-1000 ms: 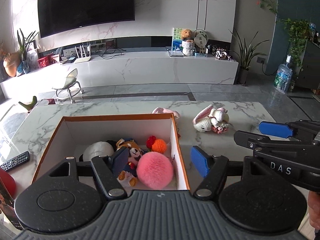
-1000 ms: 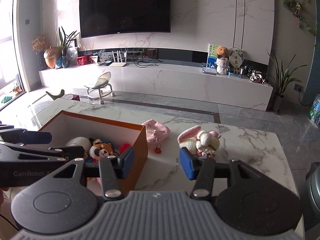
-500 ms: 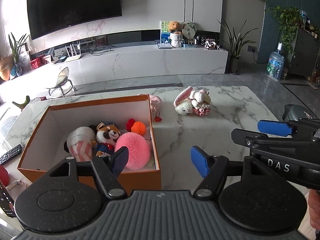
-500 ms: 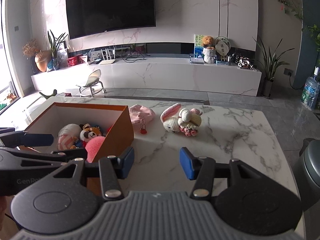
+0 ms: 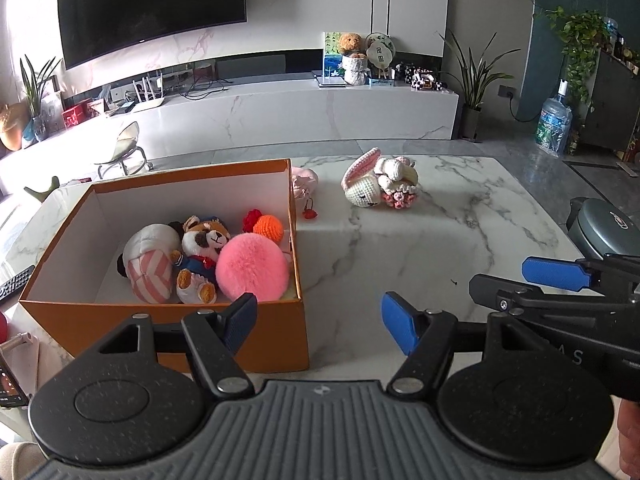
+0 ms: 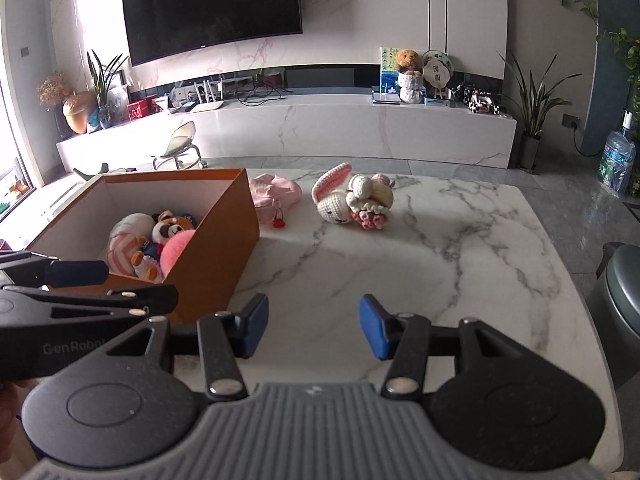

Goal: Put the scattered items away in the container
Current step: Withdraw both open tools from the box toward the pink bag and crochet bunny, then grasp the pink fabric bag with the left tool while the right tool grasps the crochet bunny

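Observation:
An orange cardboard box (image 5: 168, 320) (image 6: 224, 240) stands on the marble table and holds a pink pompom (image 5: 253, 267), a raccoon plush (image 5: 202, 246), a striped plush (image 5: 148, 264) and an orange crochet ball (image 5: 269, 227). A crochet bunny (image 5: 380, 188) (image 6: 352, 200) and a pink cloth item (image 5: 304, 182) (image 6: 274, 196) lie on the table beyond the box. My left gripper (image 5: 318, 320) is open and empty at the box's near right corner. My right gripper (image 6: 314, 330) is open and empty over bare table, right of the box.
The marble table (image 5: 460, 232) reaches to the right. A remote (image 5: 16, 282) lies left of the box. A grey round bin (image 6: 624, 300) stands off the table's right edge. A TV wall and low console lie beyond.
Both grippers have pulled back and up from the box; the whole box and more table now show. Both stay open and empty.

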### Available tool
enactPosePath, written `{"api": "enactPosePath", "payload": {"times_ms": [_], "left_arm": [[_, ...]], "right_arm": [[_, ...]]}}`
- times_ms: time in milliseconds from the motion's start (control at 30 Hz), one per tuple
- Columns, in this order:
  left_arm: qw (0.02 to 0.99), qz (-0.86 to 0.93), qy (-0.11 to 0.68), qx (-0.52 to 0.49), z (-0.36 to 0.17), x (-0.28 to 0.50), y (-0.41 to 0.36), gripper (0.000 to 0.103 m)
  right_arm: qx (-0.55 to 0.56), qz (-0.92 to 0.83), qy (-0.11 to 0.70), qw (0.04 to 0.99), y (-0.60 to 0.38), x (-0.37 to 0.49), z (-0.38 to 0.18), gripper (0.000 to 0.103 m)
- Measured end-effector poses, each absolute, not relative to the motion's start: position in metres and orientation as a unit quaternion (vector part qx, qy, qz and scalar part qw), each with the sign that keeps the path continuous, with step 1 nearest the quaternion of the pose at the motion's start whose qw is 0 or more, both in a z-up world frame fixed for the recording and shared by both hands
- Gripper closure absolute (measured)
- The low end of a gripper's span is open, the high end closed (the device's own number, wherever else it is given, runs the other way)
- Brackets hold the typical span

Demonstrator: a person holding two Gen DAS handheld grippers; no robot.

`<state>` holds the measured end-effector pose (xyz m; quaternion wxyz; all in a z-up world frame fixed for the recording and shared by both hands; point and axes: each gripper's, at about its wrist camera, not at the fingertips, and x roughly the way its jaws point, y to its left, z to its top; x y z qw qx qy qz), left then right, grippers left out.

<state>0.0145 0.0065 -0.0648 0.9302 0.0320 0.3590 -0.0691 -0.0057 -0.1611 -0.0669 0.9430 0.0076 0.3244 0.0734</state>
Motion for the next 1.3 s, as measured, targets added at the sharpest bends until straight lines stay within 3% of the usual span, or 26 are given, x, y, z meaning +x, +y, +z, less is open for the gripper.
{"api": "enactPosePath", "payload": {"times_ms": [467, 1100, 1300], "left_arm": [[0.925, -0.072, 0.371, 0.044, -0.073, 0.047, -0.019, 0.022], [0.920, -0.080, 0.380, 0.058, -0.073, 0.147, -0.036, 0.022], [0.918, -0.079, 0.386, 0.051, -0.070, 0.188, -0.026, 0.019]], "right_arm": [[0.016, 0.064, 0.330, 0.942, -0.180, 0.024, -0.078, 0.049], [0.027, 0.073, 0.324, 0.943, -0.198, 0.125, -0.079, 0.049], [0.028, 0.082, 0.320, 0.943, -0.199, 0.163, -0.081, 0.044]]}}
